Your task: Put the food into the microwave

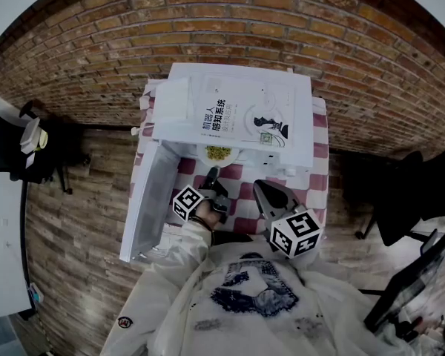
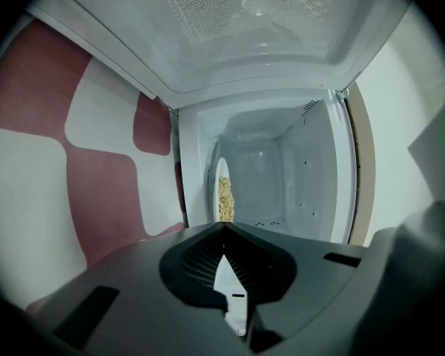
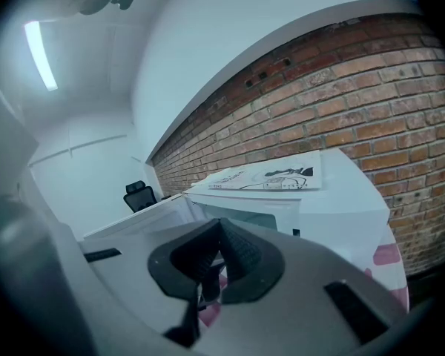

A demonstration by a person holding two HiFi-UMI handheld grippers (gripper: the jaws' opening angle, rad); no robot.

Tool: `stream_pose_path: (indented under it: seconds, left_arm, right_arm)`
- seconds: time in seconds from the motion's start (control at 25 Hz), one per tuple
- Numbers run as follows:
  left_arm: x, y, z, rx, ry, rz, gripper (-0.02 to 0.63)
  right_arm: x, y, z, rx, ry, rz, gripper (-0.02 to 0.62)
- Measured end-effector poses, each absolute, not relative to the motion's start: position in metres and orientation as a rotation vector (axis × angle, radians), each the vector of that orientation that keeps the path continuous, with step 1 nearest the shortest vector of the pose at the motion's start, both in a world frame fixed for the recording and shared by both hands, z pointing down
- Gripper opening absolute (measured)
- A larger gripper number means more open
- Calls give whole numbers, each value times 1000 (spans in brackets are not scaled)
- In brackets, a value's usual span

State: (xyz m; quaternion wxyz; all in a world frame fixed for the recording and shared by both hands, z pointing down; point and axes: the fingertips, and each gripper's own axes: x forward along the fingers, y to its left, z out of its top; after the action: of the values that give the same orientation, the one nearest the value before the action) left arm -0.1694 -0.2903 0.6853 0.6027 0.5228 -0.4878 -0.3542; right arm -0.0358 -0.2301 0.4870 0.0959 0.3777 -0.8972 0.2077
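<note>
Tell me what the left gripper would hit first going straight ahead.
Most likely the plate of food standing at the mouth of the open microwave. The left gripper points straight at it, though depth is hard to judge.

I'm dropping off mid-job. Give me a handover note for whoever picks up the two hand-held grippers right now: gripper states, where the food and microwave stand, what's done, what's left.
Left hand-held gripper: jaws together, holding nothing, pointing into the open microwave.
Right hand-held gripper: jaws together, empty, held in front of the microwave on its right side.
Dish of yellowish food: on the cavity floor just inside the opening, clear of both grippers.
Door: swung wide open to the left.
Done: the food looks to be inside.
Left: probably just swinging the door shut.
</note>
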Motion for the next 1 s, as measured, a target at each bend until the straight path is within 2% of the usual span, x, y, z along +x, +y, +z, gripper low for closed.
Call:
stream_pose_path:
  seconds: [1.0]
  left_arm:
    - [-172,-324,692,1252,-1155,-785,8]
  right_arm:
    - [-26,-234,489,1161,-2635,624,12]
